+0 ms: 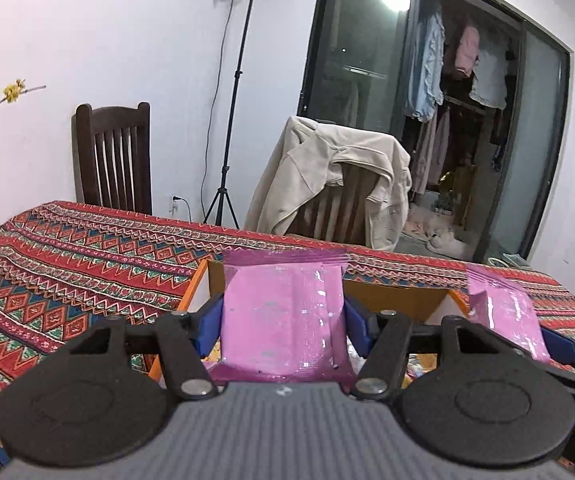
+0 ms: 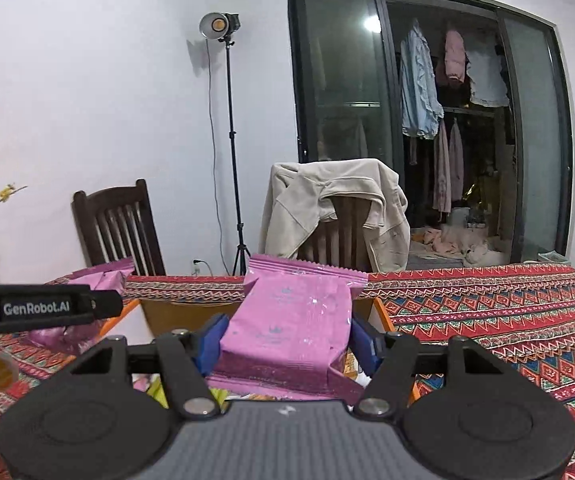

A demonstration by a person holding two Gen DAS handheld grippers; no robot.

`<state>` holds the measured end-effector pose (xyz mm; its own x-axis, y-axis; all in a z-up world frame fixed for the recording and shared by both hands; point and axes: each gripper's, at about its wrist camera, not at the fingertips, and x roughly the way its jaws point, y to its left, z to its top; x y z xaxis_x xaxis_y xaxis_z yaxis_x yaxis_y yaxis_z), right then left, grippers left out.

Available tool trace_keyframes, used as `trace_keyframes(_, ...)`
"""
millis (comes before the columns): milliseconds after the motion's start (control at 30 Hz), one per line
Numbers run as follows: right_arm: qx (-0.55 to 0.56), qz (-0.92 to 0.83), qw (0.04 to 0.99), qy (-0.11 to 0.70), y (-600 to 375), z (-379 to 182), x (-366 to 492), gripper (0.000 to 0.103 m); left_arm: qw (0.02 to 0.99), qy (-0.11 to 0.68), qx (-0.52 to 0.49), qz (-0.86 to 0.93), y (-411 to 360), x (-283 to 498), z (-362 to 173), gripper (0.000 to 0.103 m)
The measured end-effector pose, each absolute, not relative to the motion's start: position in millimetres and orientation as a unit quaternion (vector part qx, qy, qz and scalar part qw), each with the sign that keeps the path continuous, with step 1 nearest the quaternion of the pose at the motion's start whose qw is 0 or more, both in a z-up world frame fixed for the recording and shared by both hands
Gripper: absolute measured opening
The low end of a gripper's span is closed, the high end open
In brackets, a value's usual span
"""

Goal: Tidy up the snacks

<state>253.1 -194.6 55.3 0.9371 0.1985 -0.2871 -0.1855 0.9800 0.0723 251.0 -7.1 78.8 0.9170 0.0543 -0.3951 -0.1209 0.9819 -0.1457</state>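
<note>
Left tongs (image 1: 283,316) & right tongs (image 2: 285,340) each clamping a pink snack pkt (image 1: 283,320), hovering w/ box (image 1: 399,300) at 12 o'clock, prob. for sorting in.

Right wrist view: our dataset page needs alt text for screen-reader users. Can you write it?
The right gripper clamps a pink snack packet between its blue pads, held above an open cardboard box on a table with a red patterned tablecloth. At the left edge, the left gripper holds another pink packet. Behind stand two wooden chairs, one draped with a beige jacket.
</note>
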Motion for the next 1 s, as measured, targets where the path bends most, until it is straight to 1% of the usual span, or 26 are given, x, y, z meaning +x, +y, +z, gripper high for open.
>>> trace_keyframes(67,0.016,0.093,0.985,0.146,-195,48,258,0.064,0.977,0.191,-0.084,0.052,-3,254,69,0.063)
trace_keyframes(267,0.012,0.101,0.982,0.161,-193,35,269,0.064,0.973,0.212,-0.073,0.053,1,266,52,0.063)
trace_keyframes(500,0.009,0.106,0.979,0.171,-192,28,269,0.064,0.972,0.214,-0.076,0.052,1,263,45,0.064)
trace_keyframes(567,0.011,0.106,0.979,0.175,-193,26,269,0.065,0.973,0.208,-0.081,0.055,4,262,46,0.077)
trace_keyframes(600,0.014,0.105,0.979,0.175,-193,26,268,0.066,0.974,0.201,-0.083,0.06,5,260,46,0.087)
trace_keyframes(633,0.016,0.104,0.979,0.174,-195,26,268,0.069,0.976,0.192,-0.086,0.063,7,257,47,0.095)
trace_keyframes(667,0.021,0.102,0.98,0.172,-196,27,270,0.084,0.977,0.184,-0.089,0.064,8,255,48,0.101)
trace_keyframes(700,0.025,0.101,0.98,0.169,-197,27,269,0.1,0.978,0.176,-0.094,0.066,9,252,49,0.103)
trace_keyframes(733,0.03,0.101,0.981,0.165,-199,27,269,0.103,0.978,0.171,-0.097,0.07,10,251,50,0.103)
trace_keyframes(1000,0.032,0.103,0.981,0.16,-201,28,265,0.103,0.979,0.166,-0.096,0.07,8,247,54,0.103)
